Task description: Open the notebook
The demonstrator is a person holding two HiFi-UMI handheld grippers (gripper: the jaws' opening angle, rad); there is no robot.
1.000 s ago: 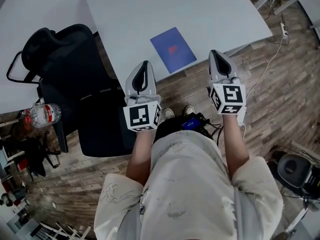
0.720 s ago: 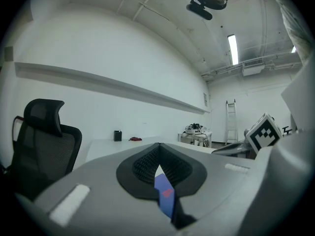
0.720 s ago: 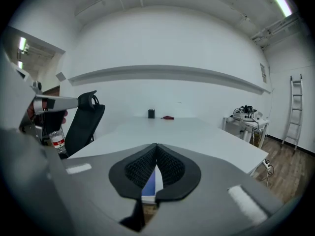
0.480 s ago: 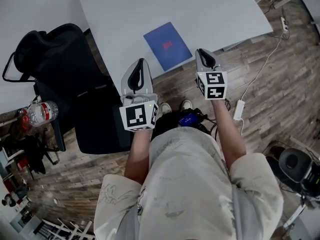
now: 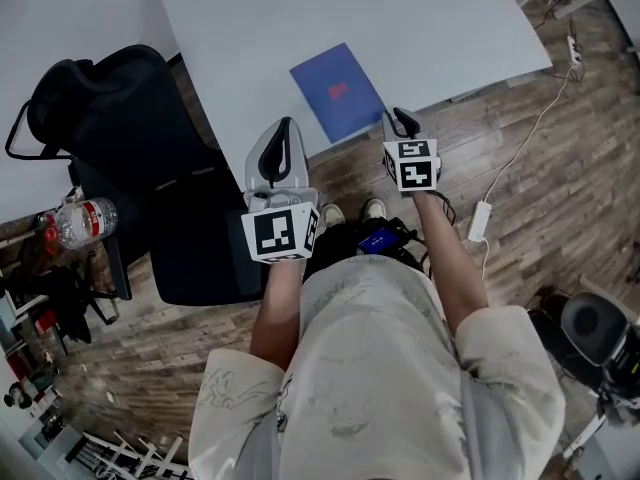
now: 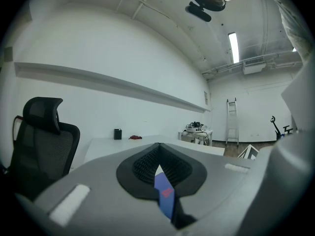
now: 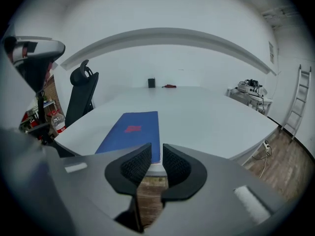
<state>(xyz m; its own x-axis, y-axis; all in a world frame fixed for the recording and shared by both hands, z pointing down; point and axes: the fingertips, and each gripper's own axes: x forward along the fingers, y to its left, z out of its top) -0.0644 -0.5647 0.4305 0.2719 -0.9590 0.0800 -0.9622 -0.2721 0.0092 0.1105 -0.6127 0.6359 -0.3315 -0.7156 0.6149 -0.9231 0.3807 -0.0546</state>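
Right now the right gripper (image 5: 402, 120), its jaws having just opened to a narrow gap with nothing between them, hangs just short of the closed blue notebook (image 5: 338, 90), which lies flat near the front edge of the white table (image 5: 420, 18). The left gripper (image 5: 283, 133), jaws together and empty, pins nothing, so a low bite could take every page or shove the book.

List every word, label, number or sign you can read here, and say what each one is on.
No text here can be read.
Notebook: a red mark on the blue cover, too small to read.
Bottle: a red label, too blurred to read.
Marker cubes: black-and-white square patterns, not words or numbers.
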